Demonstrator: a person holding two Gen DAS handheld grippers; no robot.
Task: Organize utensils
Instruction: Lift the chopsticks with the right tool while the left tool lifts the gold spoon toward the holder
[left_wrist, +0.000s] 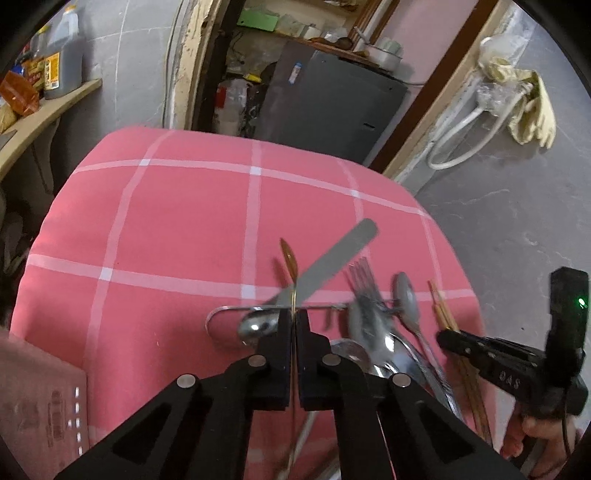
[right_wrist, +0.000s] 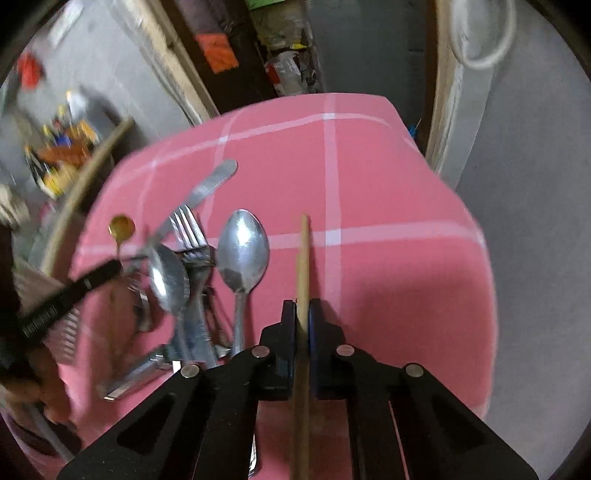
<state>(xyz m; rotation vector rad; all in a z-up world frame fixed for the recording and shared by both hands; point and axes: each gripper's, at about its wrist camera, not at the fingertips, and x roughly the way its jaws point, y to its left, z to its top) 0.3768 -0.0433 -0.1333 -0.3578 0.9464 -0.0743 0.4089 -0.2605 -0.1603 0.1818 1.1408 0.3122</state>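
Observation:
My left gripper (left_wrist: 294, 321) is shut on a thin gold spoon (left_wrist: 289, 254), held edge-on above the pink checked cloth (left_wrist: 177, 229). Behind it lie a flat metal knife (left_wrist: 332, 258), a fork (left_wrist: 364, 288), silver spoons (left_wrist: 406, 299) and wooden chopsticks (left_wrist: 443, 314). My right gripper (right_wrist: 303, 314) is shut on wooden chopsticks (right_wrist: 303, 266), which point away over the cloth (right_wrist: 388, 192). In the right wrist view the gold spoon (right_wrist: 122, 226) sits in the left gripper (right_wrist: 92, 278), beside a fork (right_wrist: 190, 232), a large spoon (right_wrist: 242, 247), another spoon (right_wrist: 168, 277) and a knife (right_wrist: 214, 181).
The cloth covers a small table with edges close on the right (left_wrist: 461, 266) and far side. A dark cabinet (left_wrist: 325, 107) stands behind it. A shelf with bottles (left_wrist: 55, 74) is at the left. A pink box (left_wrist: 40, 398) lies at the near left.

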